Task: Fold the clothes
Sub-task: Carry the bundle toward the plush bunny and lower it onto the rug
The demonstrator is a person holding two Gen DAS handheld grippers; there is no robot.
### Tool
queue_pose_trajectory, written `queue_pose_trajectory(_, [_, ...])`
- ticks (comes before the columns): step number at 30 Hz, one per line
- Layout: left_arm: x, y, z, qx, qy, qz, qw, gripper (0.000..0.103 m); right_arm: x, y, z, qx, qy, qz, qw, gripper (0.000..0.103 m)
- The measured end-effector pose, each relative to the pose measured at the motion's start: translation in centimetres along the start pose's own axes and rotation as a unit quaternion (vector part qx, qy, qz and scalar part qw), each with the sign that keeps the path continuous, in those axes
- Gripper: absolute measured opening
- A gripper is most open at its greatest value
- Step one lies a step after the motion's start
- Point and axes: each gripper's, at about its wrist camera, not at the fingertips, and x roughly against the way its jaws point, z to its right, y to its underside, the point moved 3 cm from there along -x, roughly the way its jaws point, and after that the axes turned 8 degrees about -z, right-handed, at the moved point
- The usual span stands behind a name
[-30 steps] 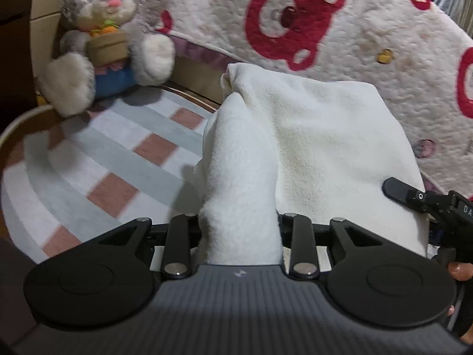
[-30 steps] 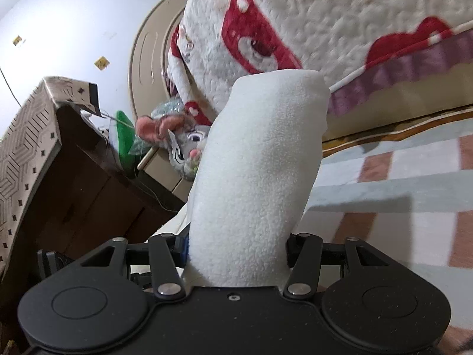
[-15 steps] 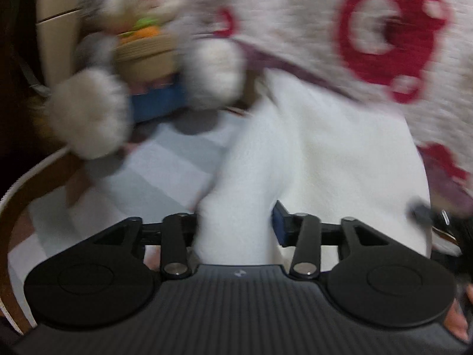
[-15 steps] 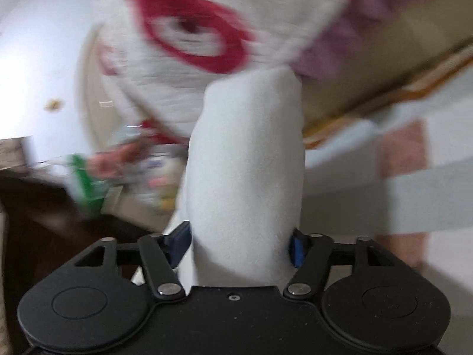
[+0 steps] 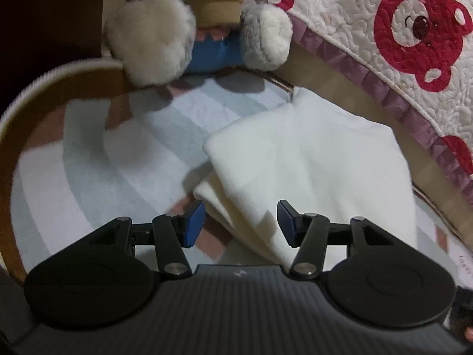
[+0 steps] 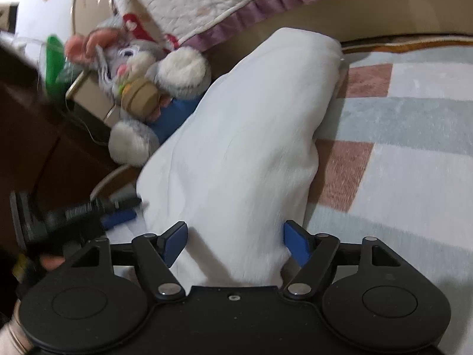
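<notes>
White fleece garment (image 5: 319, 159) folded on the striped blanket (image 5: 124, 159), against the quilt (image 5: 384, 23). Left tongs (image 5: 241, 222) and right tongs (image 6: 235, 242) spread, gripping nothing. Risk: top layer springing open, or snagging on withdrawal.

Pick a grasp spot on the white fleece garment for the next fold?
Judging from the left wrist view: take the white fleece garment at its free near-left corner, where stacked layer edges lift off the striped blanket. Come in low from the left tongs side, open as now; the far edge abuts the quilt.
</notes>
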Motion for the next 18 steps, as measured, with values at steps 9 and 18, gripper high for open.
queue_pose_trajectory(9, [-1.7, 0.1, 0.1, -0.024, -0.045, -0.014, 0.9986, 0.052, -1.7, 1.6, -1.0, 0.033, 0.03, -0.037, 0.998, 0.085])
queue_pose_trajectory(18, [-3.0, 0.6, 0.2, -0.035, -0.067, -0.032, 0.9966, 0.052, -1.4, 3.5, -2.8, 0.175, 0.103, -0.061, 0.977, 0.057])
